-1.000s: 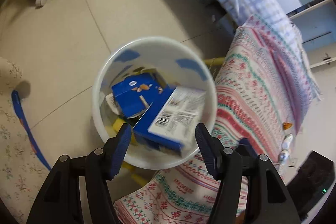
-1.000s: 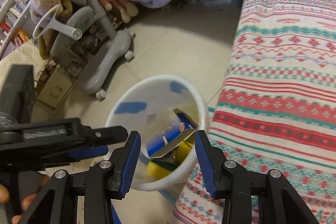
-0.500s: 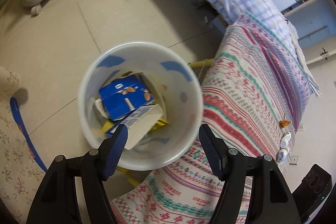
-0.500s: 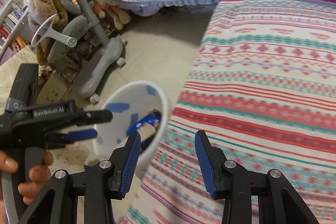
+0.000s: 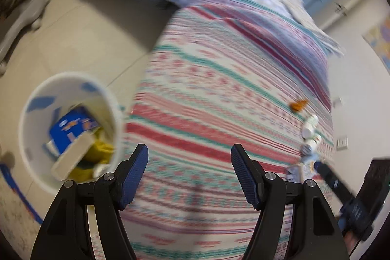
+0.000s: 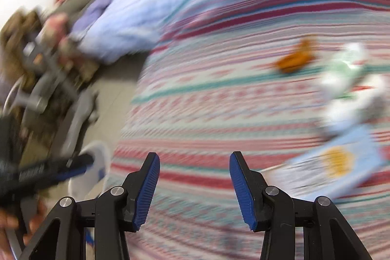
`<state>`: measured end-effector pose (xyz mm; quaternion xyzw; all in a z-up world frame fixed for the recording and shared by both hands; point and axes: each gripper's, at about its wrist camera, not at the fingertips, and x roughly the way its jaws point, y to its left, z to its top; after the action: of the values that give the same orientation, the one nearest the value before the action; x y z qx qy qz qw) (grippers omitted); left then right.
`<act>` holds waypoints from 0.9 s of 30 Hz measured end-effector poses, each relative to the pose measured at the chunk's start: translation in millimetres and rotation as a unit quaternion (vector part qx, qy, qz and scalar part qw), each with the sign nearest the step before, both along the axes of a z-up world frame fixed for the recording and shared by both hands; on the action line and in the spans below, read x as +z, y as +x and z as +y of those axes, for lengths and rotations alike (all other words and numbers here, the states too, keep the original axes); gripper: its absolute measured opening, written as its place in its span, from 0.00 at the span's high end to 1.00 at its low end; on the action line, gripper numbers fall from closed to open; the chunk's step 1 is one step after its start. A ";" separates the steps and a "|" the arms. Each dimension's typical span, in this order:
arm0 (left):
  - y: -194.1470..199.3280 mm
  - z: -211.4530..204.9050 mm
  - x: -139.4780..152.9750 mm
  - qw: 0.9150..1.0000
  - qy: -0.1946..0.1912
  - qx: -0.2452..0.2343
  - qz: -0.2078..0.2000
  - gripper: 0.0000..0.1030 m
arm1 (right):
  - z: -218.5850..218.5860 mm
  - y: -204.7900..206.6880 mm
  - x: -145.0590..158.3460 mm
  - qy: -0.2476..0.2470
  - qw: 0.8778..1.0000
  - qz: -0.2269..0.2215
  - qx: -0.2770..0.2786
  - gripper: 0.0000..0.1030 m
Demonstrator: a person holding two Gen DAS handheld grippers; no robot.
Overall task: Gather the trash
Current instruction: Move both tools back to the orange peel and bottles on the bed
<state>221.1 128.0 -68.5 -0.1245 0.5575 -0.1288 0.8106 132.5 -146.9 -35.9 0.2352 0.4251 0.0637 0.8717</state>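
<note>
A: Both views are blurred. What can go wrong from here?

B: I think the main risk is a bad grasp. The right gripper (image 6: 194, 189) is wide open and empty, and the light blue carton (image 6: 326, 169) lies flat on the striped blanket (image 6: 219, 101). If the fingers come down in a hurry, one finger may push the carton along the blanket and not go around it. The soft cloth can also be pinched together with it.

A: And the small things beside the carton?

B: Just beyond the carton there are white bottles (image 6: 341, 89), and further on an orange scrap (image 6: 295, 59). They are too blurred to say more. They look light, so a knock could roll them off the blanket.

A: Where is the carton relative to the fingers?

B: It is to the right of the right finger, near it but not between the two fingers. So the gripper must go more to the right, in my judgement.

A: And the left gripper (image 5: 189, 174)?

B: It is also wide open, with nothing in it, above the blanket. The white bin (image 5: 114, 113) stands on the floor at the blanket's edge, to the left of the left finger, already with a blue box (image 5: 70, 128) and yellow trash inside. The carton is far from it, across the blanket.
</note>
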 end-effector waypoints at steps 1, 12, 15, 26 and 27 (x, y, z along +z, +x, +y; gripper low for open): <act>-0.4 -17.0 2.7 1.000 0.003 -0.015 -0.007 0.29 | -18.5 -1.5 1.5 0.004 1.000 0.004 -0.022 0.49; 3.5 -137.7 13.7 0.994 0.007 -0.102 -0.038 0.29 | -150.8 -26.9 -39.3 0.125 0.970 0.061 -0.199 0.46; 10.6 -170.2 14.9 0.991 0.011 -0.126 -0.045 0.29 | -159.3 -25.2 -45.0 0.146 0.966 0.068 -0.202 0.46; 37.8 -279.1 -3.6 0.971 0.079 -0.202 -0.098 0.29 | -175.0 -34.1 -54.8 0.177 0.965 0.070 -0.181 0.46; 41.9 -288.8 -8.5 0.970 0.086 -0.208 -0.093 0.29 | -176.0 -34.3 -55.0 0.179 0.965 0.070 -0.178 0.46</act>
<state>263.0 -160.8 -77.1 0.0768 0.5021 -0.2571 0.8221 98.2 -322.9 -90.9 0.4628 0.4185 -0.0339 0.7808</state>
